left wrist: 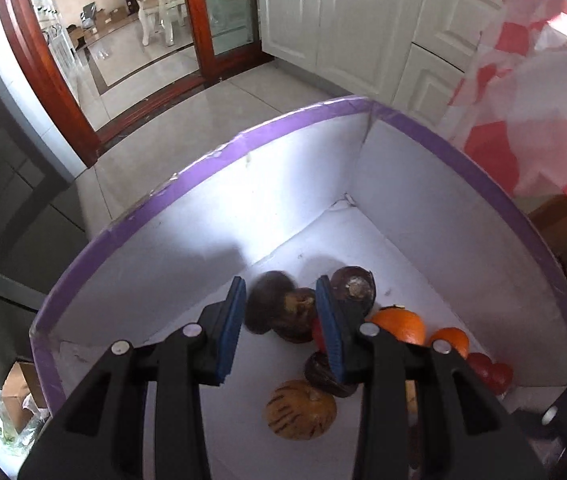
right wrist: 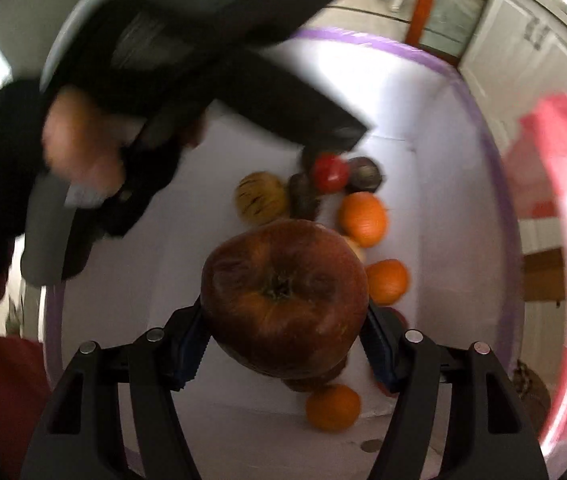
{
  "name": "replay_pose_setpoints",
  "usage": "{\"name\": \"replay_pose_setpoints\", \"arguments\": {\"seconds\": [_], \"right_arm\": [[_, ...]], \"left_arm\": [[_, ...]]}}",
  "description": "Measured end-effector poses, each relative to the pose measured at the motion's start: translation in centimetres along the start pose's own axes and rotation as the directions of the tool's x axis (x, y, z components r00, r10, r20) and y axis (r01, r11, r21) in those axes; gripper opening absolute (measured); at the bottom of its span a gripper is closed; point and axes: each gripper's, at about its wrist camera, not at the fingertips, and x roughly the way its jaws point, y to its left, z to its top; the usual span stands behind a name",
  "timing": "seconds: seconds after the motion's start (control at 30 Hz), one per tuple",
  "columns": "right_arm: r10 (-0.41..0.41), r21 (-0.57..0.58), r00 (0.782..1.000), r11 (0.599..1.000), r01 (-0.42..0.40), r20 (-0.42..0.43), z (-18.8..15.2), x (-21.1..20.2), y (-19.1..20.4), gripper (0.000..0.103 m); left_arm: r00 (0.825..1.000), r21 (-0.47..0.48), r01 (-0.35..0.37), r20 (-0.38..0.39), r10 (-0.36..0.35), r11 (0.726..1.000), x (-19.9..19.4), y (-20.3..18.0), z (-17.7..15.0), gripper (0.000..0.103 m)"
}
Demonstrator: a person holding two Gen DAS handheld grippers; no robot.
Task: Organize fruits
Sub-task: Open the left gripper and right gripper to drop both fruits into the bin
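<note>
No writing I can read; my right tongs (right wrist: pixel 283 328) clamp one apple (right wrist: pixel 283 296), three oranges (right wrist: pixel 363 218) toward two o'clock, left tongs (left wrist: pixel 279 332) together, empty

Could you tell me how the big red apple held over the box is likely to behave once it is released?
The apple looks round and heavy, so it would probably roll toward the oranges. Its wrinkled skin suggests it may bruise.
</note>
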Motion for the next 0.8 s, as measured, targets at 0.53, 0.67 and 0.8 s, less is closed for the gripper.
{"name": "replay_pose_setpoints", "arguments": {"seconds": [0.53,0.67,0.8], "right_arm": [[-0.016,-0.003,1.0,1.0,0.016,-0.01,-0.5,0.0,0.0,0.075],[-0.037,-0.012,0.997,0.999,0.038,0.061,-0.3,-2.0,0.0,0.078],[-0.073,0.001,0.991,0.997,0.073,0.115,-0.3,-4.3,-0.5,0.083]], "left_arm": [[1.0,-0.024,0.014,-0.004,-0.014,1.0,0.9,-0.3,0.3,0.061],[0.999,-0.038,0.034,0.002,-0.034,0.999,0.4,-0.3,0.3,0.061],[0.999,-0.023,0.009,0.042,-0.008,1.0,-1.1,-0.5,0.5,0.074]]}}
